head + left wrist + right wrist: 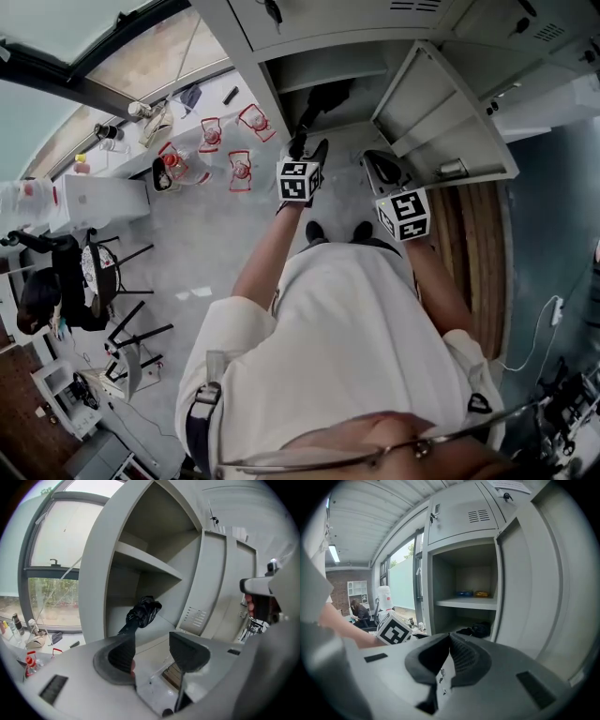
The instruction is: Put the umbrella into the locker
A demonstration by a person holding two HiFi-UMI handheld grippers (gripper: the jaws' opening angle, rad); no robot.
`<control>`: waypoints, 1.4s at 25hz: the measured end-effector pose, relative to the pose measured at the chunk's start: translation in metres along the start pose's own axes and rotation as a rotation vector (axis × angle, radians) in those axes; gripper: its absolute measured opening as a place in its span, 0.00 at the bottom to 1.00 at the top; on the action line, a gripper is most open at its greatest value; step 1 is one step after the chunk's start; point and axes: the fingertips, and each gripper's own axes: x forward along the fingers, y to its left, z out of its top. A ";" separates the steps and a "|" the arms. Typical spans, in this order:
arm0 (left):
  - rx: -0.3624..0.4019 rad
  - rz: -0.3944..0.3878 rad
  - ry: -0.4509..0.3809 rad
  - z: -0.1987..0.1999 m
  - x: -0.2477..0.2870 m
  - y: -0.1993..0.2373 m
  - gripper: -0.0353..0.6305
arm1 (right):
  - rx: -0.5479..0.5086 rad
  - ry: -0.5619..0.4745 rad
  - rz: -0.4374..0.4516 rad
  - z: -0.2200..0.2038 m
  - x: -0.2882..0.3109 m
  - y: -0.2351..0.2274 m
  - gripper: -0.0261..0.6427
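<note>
Looking along the left gripper (151, 640), we find its jaws spread wide and released, with nothing clasped between them. Just past its left-hand pad (123, 652) rises the umbrella (144, 611). It is black and folded. A thin dark stem runs away from the gripper and ends in a crumpled, glossy bundle of fabric at the far end. The stem's near end slips behind that pad, so we cannot tell whether the two touch. The umbrella lies inside the locker (96, 573), in the lower compartment, beneath the shelf (145, 562) and slanting toward the back wall.

The right gripper (450, 641) is clenched: its ribbed pads meet edge to edge and hold nothing. It hangs in front of the same open locker. From there we see the umbrella as a low dark heap on the compartment floor, close to the right-hand wall. On the shelf above sit two small items (472, 593), one blue and one yellow. The grey door (534, 588) stands swung open to the right of the compartment.
</note>
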 end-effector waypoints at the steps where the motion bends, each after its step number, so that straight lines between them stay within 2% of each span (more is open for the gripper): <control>1: 0.008 -0.016 0.003 0.002 -0.005 -0.003 0.39 | 0.002 -0.003 -0.005 0.001 0.001 0.003 0.05; 3: 0.026 -0.043 0.001 0.006 -0.016 -0.008 0.33 | 0.008 -0.008 -0.017 0.002 0.002 0.010 0.05; 7: 0.046 -0.108 -0.028 0.019 -0.041 -0.021 0.32 | 0.018 -0.020 -0.052 0.001 0.000 0.017 0.05; 8: 0.050 -0.119 -0.035 0.022 -0.047 -0.023 0.29 | 0.021 -0.024 -0.062 0.001 -0.002 0.018 0.05; 10: 0.056 -0.128 -0.049 0.027 -0.059 -0.025 0.21 | 0.025 -0.028 -0.078 0.000 -0.006 0.019 0.05; 15: 0.062 -0.141 -0.078 0.034 -0.086 -0.031 0.17 | 0.028 -0.035 -0.089 -0.003 -0.014 0.023 0.05; 22: 0.103 -0.057 -0.132 0.033 -0.120 -0.045 0.07 | 0.025 -0.056 -0.033 -0.007 -0.031 0.031 0.05; 35: -0.013 0.059 -0.205 0.016 -0.198 -0.103 0.06 | 0.025 -0.090 0.091 -0.024 -0.107 0.043 0.05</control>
